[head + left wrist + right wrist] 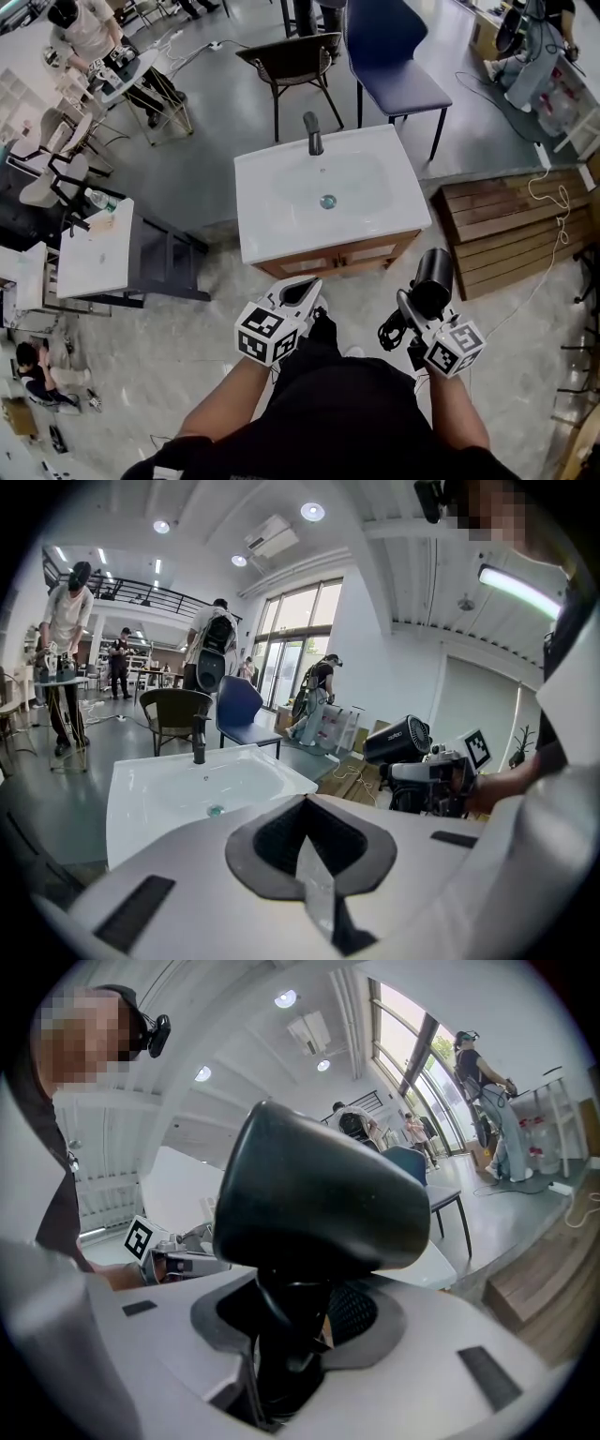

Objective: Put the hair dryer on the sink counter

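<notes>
The black hair dryer (433, 275) stands upright in my right gripper (411, 317), just before the sink unit's front right corner. The jaws are shut on its handle, and its barrel (309, 1194) fills the right gripper view above the gripper (291, 1327). The white sink counter (262, 217) with a dark faucet (313, 133) lies straight ahead. My left gripper (302, 291) hovers at the cabinet's front edge, shut with nothing in it. In the left gripper view the gripper (305, 829) points at the counter (141, 789), with the hair dryer (398, 740) off to the right.
A brown chair (295, 61) and a blue chair (389, 66) stand behind the sink. A wooden pallet (506, 230) with a cable over it lies to the right. A low white table (94, 251) stands to the left. People work at the far corners of the room.
</notes>
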`<state>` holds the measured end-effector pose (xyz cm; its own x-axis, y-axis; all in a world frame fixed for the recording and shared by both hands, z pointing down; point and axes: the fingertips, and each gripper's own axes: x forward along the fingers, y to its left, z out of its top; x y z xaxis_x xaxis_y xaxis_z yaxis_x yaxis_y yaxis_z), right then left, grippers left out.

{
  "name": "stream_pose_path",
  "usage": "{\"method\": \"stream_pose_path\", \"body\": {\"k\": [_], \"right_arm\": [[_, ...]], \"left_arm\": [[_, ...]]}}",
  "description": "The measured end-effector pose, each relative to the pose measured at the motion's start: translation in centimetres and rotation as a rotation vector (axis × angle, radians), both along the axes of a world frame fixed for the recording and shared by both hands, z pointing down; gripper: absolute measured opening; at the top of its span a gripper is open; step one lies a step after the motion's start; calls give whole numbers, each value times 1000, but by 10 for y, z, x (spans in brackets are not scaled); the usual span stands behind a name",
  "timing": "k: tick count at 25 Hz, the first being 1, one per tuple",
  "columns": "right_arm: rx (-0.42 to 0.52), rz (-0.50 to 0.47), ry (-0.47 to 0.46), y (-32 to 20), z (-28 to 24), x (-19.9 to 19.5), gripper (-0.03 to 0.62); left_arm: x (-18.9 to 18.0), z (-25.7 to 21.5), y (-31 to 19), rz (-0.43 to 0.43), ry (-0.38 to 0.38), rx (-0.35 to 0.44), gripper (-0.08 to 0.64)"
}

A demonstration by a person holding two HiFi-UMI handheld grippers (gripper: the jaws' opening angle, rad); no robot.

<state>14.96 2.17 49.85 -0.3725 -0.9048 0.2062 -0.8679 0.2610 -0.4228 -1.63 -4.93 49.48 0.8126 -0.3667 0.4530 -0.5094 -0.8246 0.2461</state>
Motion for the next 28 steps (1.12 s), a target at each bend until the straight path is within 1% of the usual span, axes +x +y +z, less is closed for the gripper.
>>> {"method": "stream_pose_path", "body": {"k": [6,13,17,23,28], "right_arm": [[-35,12,17,-58,1,5,149],[-59,25,114,-130,-8,6,149],[-55,11,207,-167,-12,2,149],[-72,-25,419,-201,-4,-7,149],[-142,-100,503,-217,18,-17,149]], "left_arm": [[10,2,-62,21,0,-1,0],[7,-1,-135,50,16,5,0],[3,2,-173,67,24,-3,0],[2,13,-205,100,36,-17,0],[-7,18,-222,82,47,-44,0]]}}
